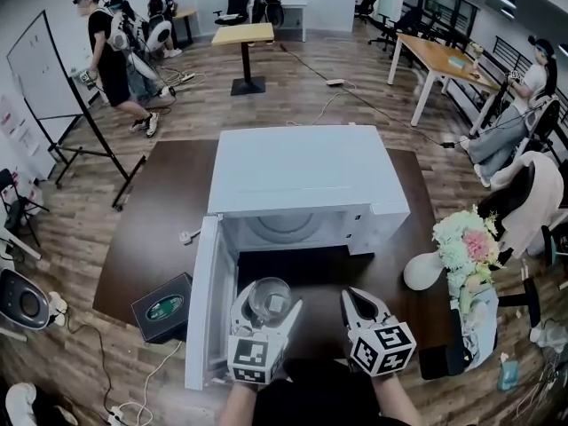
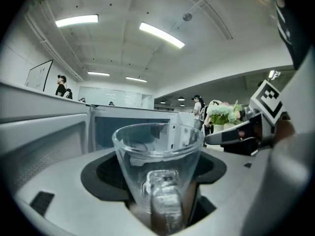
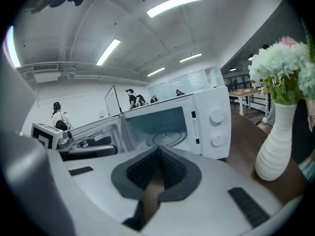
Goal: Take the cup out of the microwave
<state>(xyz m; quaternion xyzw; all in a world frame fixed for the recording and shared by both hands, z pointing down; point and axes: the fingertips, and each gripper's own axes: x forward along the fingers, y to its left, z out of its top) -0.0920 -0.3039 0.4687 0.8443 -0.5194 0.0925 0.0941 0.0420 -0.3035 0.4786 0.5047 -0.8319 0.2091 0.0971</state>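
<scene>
A clear glass cup (image 1: 269,298) sits between the jaws of my left gripper (image 1: 267,303), out in front of the white microwave (image 1: 302,171). The left gripper view shows the cup (image 2: 157,156) upright, its handle toward the camera and the dark pads (image 2: 106,173) hugging its sides. The microwave door (image 1: 204,304) hangs open to the left. In the right gripper view the cavity (image 3: 160,124) holds only its turntable. My right gripper (image 1: 355,296) hovers beside the left one, its jaws (image 3: 158,150) shut with nothing between them.
A white vase (image 1: 424,272) with pale flowers (image 1: 466,242) stands at the right of the dark table (image 1: 151,229). A dark green box (image 1: 162,308) lies at the front left by the door. People, desks and a whiteboard (image 1: 40,69) fill the room behind.
</scene>
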